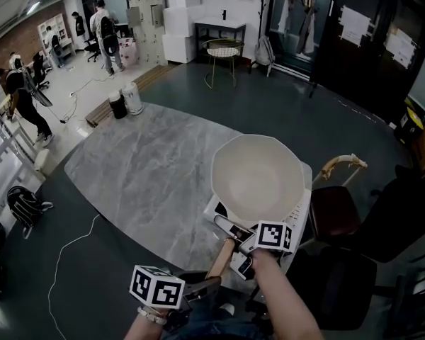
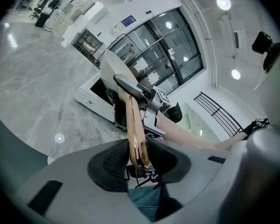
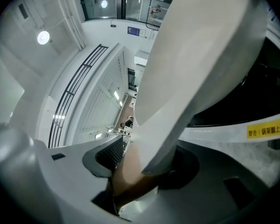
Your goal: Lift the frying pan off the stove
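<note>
That frying pan (image 1: 257, 176) on the stove (image 1: 217, 208) at the table (image 1: 142, 168) edge looks wide, rigid and front-heavy, and its handle (image 1: 222, 259) looks slick. Your left gripper (image 1: 198, 287) is half-closed, pinching the handle's end. Your right gripper (image 1: 242, 245) is spread wide around its root and seems to be pressing. There's a chair (image 1: 333, 211) close on the right.

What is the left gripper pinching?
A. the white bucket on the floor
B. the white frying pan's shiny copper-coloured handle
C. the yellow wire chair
B: in the left gripper view, the left gripper has its jaws closed on the end of the shiny copper-coloured handle, which runs up to the white frying pan.
</note>
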The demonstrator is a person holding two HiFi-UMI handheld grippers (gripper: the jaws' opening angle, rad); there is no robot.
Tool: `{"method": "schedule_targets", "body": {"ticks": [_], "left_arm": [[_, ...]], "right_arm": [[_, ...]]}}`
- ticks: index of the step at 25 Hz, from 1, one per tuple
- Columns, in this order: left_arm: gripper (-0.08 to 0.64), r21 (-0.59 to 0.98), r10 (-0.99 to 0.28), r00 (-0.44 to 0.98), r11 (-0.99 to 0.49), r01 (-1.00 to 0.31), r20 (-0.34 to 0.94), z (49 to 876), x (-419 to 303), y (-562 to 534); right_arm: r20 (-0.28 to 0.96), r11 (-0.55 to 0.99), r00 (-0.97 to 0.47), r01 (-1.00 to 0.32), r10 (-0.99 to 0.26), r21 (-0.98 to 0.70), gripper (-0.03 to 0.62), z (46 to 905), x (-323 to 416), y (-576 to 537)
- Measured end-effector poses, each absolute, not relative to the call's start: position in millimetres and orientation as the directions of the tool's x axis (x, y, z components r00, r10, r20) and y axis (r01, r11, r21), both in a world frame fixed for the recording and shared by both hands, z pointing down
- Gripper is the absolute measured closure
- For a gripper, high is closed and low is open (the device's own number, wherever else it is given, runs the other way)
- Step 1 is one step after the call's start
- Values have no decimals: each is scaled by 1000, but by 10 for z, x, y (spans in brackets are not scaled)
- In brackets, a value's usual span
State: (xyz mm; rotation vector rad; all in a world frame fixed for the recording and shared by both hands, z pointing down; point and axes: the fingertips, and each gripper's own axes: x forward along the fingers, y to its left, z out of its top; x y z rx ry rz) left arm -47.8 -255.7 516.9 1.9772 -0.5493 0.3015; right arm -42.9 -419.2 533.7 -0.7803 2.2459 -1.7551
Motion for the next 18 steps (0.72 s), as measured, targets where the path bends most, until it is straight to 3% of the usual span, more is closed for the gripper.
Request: {"method": "schedule_targets", "body": {"ticks": [18], "left_arm": [[430, 755, -270, 867, -427, -498, 420, 5122, -444, -2583]], "right_arm": [[187, 243, -856, -335, -482, -910, 364, 5061, -384, -4194]]}}
